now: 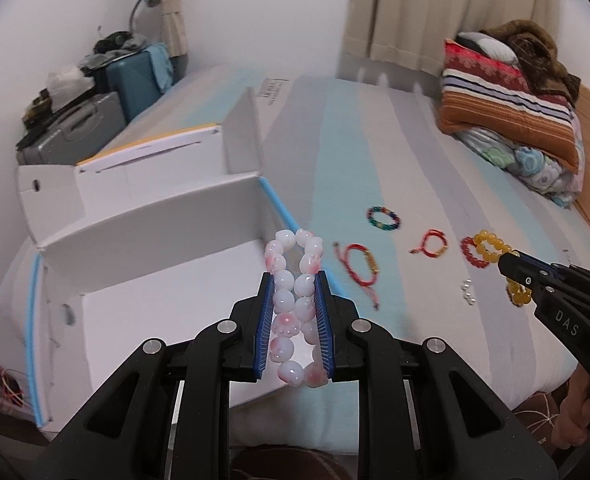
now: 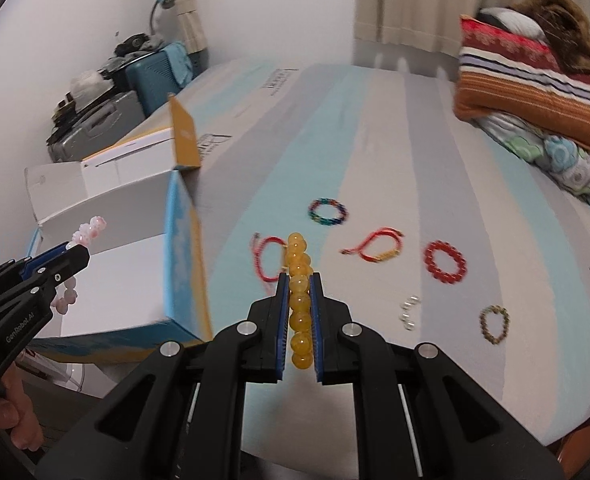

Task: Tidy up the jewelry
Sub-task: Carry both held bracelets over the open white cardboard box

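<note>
Left gripper (image 1: 295,284): jaws drawn in around the pink-and-white bead bracelet (image 1: 293,304), pads pressing both strands, loop squeezed long; it hangs above the white box (image 1: 155,312) at the bed's left edge. Right gripper (image 2: 299,280): jaws nearly together, clamped on the yellow bead bracelet (image 2: 299,300), beads stacked in one line between the pads, held over the striped bed sheet (image 2: 375,152). Lying mid-bed on the sheet: multicolour bracelet (image 2: 328,211), two red cord bracelets (image 2: 266,258) (image 2: 375,249), red bead bracelet (image 2: 445,261), clear beads (image 2: 409,312), small olive bead bracelet (image 2: 494,324). Folded bedding (image 2: 535,92) sits at the far right corner.
</note>
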A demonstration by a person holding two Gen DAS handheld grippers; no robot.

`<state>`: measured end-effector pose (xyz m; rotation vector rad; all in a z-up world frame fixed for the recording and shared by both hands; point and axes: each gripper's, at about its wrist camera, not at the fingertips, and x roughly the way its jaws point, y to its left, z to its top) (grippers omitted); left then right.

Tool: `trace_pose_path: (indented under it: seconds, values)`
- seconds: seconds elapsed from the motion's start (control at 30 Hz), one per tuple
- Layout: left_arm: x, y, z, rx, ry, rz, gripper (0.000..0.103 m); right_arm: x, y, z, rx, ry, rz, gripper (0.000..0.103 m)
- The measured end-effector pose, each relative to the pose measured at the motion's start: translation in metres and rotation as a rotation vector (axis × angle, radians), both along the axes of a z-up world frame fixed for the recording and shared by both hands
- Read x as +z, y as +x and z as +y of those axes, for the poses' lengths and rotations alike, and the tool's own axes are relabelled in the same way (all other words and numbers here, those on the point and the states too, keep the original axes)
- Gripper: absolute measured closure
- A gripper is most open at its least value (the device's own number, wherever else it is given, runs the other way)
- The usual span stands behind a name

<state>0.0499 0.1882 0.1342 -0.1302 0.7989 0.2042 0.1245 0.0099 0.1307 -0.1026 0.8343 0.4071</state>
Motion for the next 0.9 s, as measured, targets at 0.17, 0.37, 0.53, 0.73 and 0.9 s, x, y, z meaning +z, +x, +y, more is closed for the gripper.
trace_pose_path:
  seconds: [0.17, 0.37, 0.53, 0.73, 0.9]
  values:
    - [0.003, -0.015, 0.036, 0.055, -0.006, 0.008, 0.083, 0.006, -0.007, 0.040, 0.059, -0.001, -0.010, 0.094]
    - [0.003, -0.035, 0.078, 0.125, -0.004, 0.024, 0.083, 0.011, -0.017, 0.091, 0.133, 0.009, -0.019, 0.094]
    - [-0.005, -0.048, 0.113, 0.180, 0.000, 0.050, 0.083, 0.007, -0.025, 0.138, 0.199, 0.017, -0.015, 0.094]
    - [-0.029, -0.053, 0.148, 0.232, -0.031, 0.120, 0.083, -0.017, -0.027, 0.182, 0.263, 0.003, 0.035, 0.094]
    - [-0.062, -0.048, 0.165, 0.275, -0.074, 0.248, 0.083, -0.047, -0.020, 0.204, 0.277, -0.036, 0.122, 0.094]
